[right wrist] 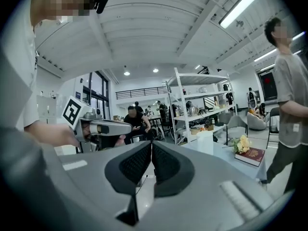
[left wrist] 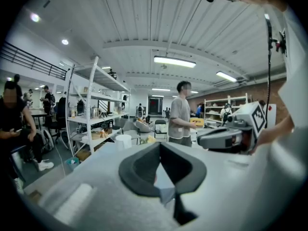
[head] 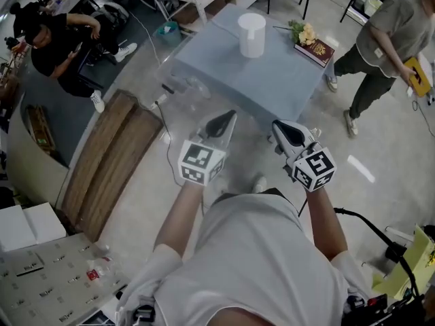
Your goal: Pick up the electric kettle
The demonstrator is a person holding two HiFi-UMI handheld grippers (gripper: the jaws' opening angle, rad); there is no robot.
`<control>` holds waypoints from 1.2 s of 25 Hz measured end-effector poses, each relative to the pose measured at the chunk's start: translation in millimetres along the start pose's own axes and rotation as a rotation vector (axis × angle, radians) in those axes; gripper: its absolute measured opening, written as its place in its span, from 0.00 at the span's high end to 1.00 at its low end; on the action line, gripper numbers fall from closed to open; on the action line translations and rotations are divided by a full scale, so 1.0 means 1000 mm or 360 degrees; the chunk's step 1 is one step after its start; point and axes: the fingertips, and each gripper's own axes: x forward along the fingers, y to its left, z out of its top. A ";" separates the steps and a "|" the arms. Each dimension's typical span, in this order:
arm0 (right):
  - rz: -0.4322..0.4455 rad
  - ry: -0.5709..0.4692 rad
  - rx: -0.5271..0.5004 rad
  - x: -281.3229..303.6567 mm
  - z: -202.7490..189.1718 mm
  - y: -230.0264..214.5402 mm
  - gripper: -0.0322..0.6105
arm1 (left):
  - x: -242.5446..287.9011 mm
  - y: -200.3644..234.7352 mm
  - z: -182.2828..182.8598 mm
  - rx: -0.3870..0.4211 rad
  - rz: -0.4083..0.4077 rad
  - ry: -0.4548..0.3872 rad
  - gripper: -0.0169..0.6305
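Not started. Left gripper and right gripper both pressed together, empty. White jug, probably the kettle, untouched on desk at 12 o'clock.

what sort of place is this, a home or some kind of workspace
Likely an open workshop or lab, not a home: white metal shelving, ceiling strip lights, and a seated person off to one side.

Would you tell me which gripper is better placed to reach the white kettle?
Probably left: the left gripper points toward the kettle from slightly nearer than the right gripper. Both are shut and short of the table.
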 end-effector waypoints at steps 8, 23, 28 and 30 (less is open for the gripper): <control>0.0087 0.0014 -0.0013 -0.012 -0.003 -0.016 0.92 | 0.014 -0.020 0.000 -0.0022 0.0066 -0.0007 0.97; 0.0064 0.0045 0.0051 0.014 -0.010 -0.051 0.92 | 0.044 0.002 -0.004 -0.0038 0.0061 0.0018 0.97; 0.0026 0.0058 0.0057 0.045 -0.005 -0.068 0.92 | 0.066 0.034 -0.003 -0.0037 0.0020 0.0021 0.97; 0.0013 0.0060 0.0054 0.059 -0.001 -0.073 0.92 | 0.074 0.049 -0.001 -0.0038 -0.0002 0.0025 0.97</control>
